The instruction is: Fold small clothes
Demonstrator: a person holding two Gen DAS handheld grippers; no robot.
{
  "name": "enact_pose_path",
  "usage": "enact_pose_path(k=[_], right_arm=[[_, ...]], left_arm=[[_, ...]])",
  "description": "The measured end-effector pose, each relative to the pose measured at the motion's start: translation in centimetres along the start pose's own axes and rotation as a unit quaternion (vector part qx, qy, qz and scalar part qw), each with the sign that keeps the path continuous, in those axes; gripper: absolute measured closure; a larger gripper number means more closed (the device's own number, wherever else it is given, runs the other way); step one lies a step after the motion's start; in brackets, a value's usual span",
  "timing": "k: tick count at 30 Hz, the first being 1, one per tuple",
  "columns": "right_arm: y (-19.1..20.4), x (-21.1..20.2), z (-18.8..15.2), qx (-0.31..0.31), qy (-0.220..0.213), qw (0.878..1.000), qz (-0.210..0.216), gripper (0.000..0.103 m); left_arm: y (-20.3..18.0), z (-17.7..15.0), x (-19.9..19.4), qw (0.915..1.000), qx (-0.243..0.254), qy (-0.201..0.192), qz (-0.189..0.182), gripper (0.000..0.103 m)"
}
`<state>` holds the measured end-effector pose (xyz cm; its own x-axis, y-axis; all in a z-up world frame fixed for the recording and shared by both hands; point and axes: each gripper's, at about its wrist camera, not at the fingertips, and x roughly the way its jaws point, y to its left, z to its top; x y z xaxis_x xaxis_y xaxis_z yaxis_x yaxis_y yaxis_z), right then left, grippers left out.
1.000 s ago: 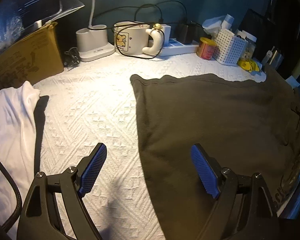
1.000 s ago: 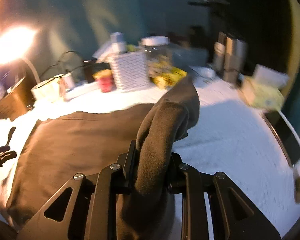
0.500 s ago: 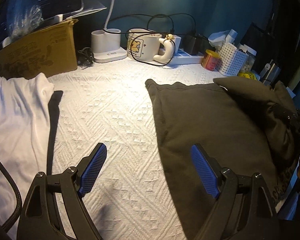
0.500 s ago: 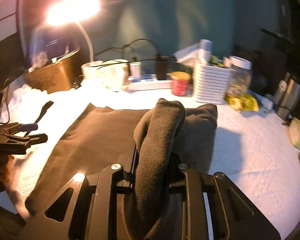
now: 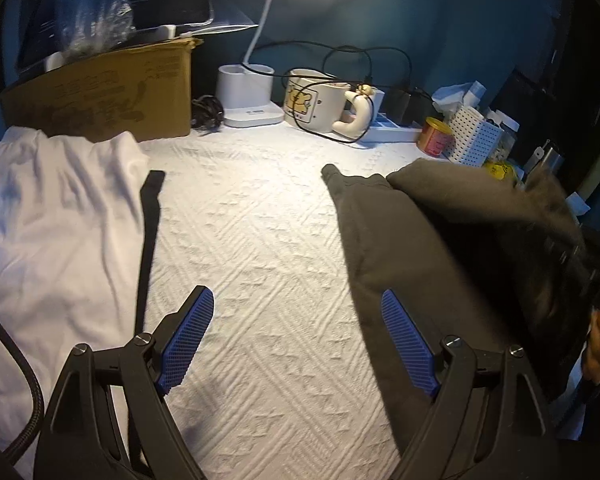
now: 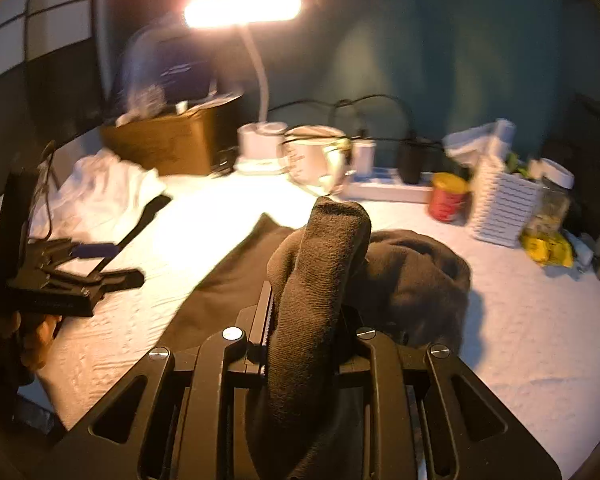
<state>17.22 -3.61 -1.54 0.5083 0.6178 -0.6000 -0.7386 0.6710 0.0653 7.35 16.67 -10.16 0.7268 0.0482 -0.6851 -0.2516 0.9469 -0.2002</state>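
Over the white bedspread, the right gripper clamps the dark shirt; the left gripper hovers wide open, empty.

A dark brown garment lies on the white textured cloth, its right side lifted and bunched.

Likely a home desk corner. White textured cloth under a lit desk lamp; cartoon mug, power strip, cardboard box, teal wall. Right-hand clutter blurred.
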Motion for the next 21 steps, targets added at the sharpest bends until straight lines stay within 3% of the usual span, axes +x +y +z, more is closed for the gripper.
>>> enact_pose_path(k=[5,10,13,21], right_arm=[[2.9,2.5,-1.9,-0.044,0.055,0.997,0.011,0.08],[3.7,2.2,-3.0,-0.035,0.063,0.997,0.023,0.079],[4.7,1.9,-3.6,-0.042,0.086,0.994,0.051,0.073],[8.6,1.0,-6.5,-0.092,0.123,0.981,0.115,0.073]], left_arm=[[0.4,-0.7,-0.3,1.0,-0.001,0.004,0.004,0.017],[0.3,-1.3,-0.5,1.0,0.004,0.008,0.003,0.017],[0.0,-1.4,-0.6,0.9999,0.01,0.007,0.001,0.017],[-0.8,-1.3,-1.0,0.9995,0.029,0.009,0.01,0.017]])
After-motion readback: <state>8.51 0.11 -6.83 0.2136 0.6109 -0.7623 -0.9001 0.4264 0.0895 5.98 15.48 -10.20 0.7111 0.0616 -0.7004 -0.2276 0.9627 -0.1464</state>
